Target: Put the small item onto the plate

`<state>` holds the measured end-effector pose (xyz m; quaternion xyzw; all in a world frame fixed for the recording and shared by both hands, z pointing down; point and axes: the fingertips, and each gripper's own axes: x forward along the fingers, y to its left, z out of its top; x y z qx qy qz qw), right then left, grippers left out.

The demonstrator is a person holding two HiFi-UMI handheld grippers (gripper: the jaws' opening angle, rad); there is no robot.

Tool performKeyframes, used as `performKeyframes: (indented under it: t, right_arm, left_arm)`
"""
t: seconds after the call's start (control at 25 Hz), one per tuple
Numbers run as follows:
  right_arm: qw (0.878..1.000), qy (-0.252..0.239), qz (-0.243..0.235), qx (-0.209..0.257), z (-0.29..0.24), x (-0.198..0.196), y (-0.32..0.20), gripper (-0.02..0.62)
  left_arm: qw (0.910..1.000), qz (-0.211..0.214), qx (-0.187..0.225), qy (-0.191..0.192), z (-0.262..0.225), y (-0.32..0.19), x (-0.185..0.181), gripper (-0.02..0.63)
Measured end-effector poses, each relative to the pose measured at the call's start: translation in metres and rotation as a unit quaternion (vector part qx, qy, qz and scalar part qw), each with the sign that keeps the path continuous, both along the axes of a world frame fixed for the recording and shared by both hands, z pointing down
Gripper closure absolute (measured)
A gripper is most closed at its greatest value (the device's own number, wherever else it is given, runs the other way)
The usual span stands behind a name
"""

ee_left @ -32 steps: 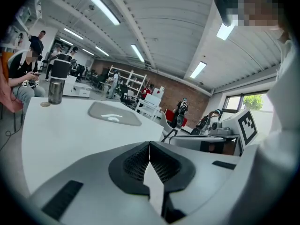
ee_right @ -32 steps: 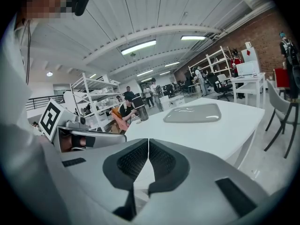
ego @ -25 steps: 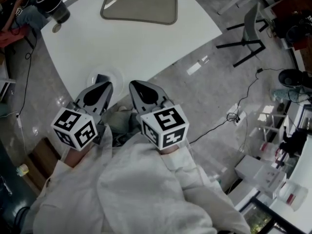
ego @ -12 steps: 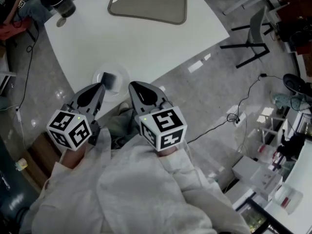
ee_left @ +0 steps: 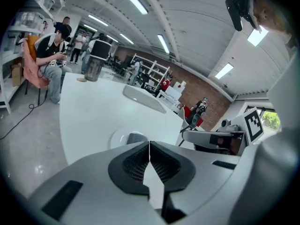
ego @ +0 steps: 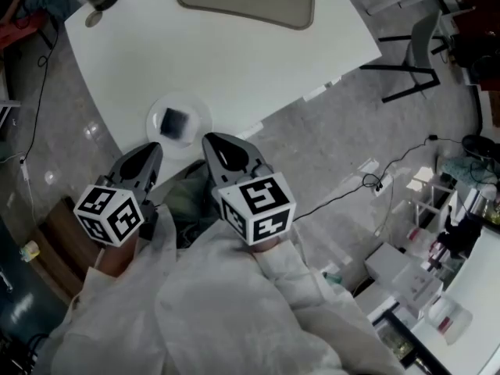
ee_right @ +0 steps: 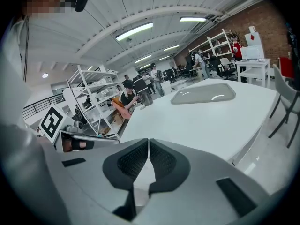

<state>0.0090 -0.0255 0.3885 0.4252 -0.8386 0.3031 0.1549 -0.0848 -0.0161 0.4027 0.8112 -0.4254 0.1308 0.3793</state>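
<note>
Item: small item (ego: 175, 120) is sitting on the plate (ego: 156, 108), so placing looks done.
Left gripper (ego: 155, 150): jaws are meeting on nothing, hovering just short of the plate.
Right gripper (ego: 208, 141): jaws are meeting, likewise empty.

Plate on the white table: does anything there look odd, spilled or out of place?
Nothing stands out. The plate lies flat near the edge of the table, with the small item resting inside it; no spill shows.

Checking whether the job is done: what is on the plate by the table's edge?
A small dark square item lies near the middle of the plate; nothing else shows there. What is beneath the item is covered.
</note>
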Motion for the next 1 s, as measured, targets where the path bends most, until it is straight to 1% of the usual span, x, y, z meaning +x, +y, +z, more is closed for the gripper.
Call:
performKeyframes:
  t: [0.2,0.44,0.76,0.8,0.92,1.0]
  right_arm:
    - [1.0,-0.002,-0.003,-0.015,0.014,-0.005,-0.002,0.579]
    - [0.999,0.006,-0.009,-0.038,0.031,0.0,0.005,0.578]
    - [0.998,0.01,-0.003,-0.058,0.05,0.002,0.008,0.578]
    - [0.998,0.011,-0.003,-0.062,0.053,0.003,0.01,0.578]
    - [0.997,0.012,-0.003,-0.076,0.061,0.005,0.014,0.578]
    - [0.996,0.014,-0.001,-0.083,0.065,0.006,0.015,0.577]
  left_arm:
    - [0.9993,-0.029,-0.024,-0.004,0.016,0.003,-0.015,0.595]
    - [0.9969,-0.069,-0.036,-0.011,0.028,0.005,-0.023,0.594]
    - [0.9931,-0.091,-0.071,-0.018,0.052,0.009,-0.032,0.591]
    - [0.9925,-0.093,-0.077,-0.017,0.054,0.011,-0.03,0.584]
    - [0.9914,-0.095,-0.089,-0.014,0.06,0.012,-0.027,0.528]
    - [0.991,-0.096,-0.092,-0.014,0.061,0.01,-0.028,0.522]
